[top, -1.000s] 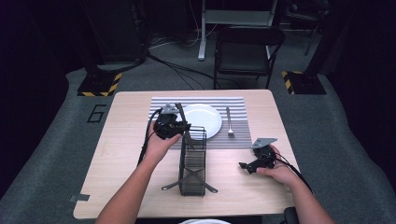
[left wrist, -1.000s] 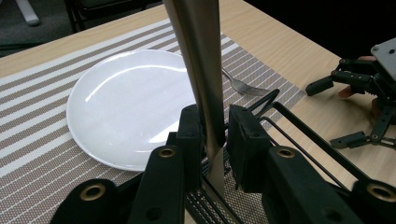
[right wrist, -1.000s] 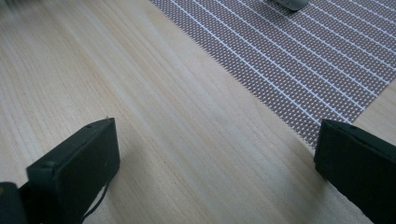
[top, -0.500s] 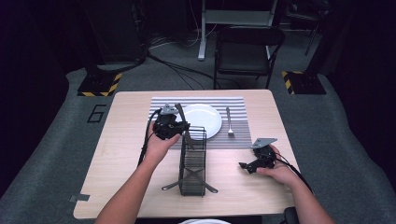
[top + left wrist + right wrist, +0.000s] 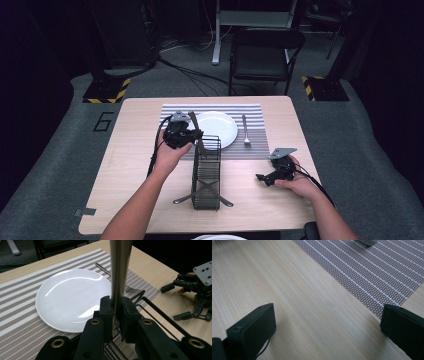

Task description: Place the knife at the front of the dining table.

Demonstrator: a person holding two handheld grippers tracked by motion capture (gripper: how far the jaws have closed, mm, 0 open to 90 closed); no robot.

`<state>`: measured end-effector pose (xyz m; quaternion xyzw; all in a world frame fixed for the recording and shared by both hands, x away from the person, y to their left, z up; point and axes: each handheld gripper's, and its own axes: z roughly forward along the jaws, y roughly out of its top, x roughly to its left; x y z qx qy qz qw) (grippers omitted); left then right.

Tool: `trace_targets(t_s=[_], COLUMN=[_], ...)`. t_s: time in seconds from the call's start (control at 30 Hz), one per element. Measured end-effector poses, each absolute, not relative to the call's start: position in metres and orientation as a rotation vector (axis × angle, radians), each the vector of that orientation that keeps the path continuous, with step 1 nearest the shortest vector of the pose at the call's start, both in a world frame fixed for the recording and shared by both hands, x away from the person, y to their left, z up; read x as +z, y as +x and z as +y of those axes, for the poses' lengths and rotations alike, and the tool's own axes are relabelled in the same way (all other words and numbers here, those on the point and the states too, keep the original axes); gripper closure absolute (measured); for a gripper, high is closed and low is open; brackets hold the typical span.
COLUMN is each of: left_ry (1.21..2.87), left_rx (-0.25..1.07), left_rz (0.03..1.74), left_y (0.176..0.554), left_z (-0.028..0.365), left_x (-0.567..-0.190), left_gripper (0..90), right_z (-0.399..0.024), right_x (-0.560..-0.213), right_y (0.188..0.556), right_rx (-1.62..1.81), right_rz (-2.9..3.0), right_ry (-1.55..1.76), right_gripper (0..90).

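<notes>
Left claw (image 5: 115,315): jaws pinched tight on a flat metal utensil (image 5: 120,272), gripping it low on the shaft. Which utensil it is cannot be told; the working end is hidden below the jaws. Its long axis stands nearly upright, tilted a little, rising out of the far end of the black wire caddy (image 5: 206,172). The lower end appears to be inside the caddy's rim, so the judgement is that a clean exit wants a pull along that axis, straight up, not sideways against the wires.

Taking the caddy as landmark: the white plate (image 5: 215,128) lies just beyond its far end on the striped placemat (image 5: 260,150); a fork (image 5: 245,131) lies on the mat just right of the plate, pointing toward the person. The left hand (image 5: 169,156) is just left of the caddy.

Right claw (image 5: 268,177): jaws spread wide, empty, low over the bare counter (image 5: 294,302), well to the caddy's right. The left hand is clearly the nearer.
</notes>
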<state>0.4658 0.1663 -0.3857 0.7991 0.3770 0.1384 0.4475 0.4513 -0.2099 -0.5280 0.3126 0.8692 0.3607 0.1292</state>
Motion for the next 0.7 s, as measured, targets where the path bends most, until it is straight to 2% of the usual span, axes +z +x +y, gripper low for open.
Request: trace_targets(t_s=[0.7], left_ry=[2.022], left_rx=[0.400], left_rz=[0.881], left_y=[0.446], left_z=[0.164], left_x=[-0.343], left_gripper=[81.9], right_z=[-0.210], right_x=[-0.528], right_y=[0.451], right_rx=[1.048], right_rz=[2.527], right_ry=[0.907], right_gripper=[0.0])
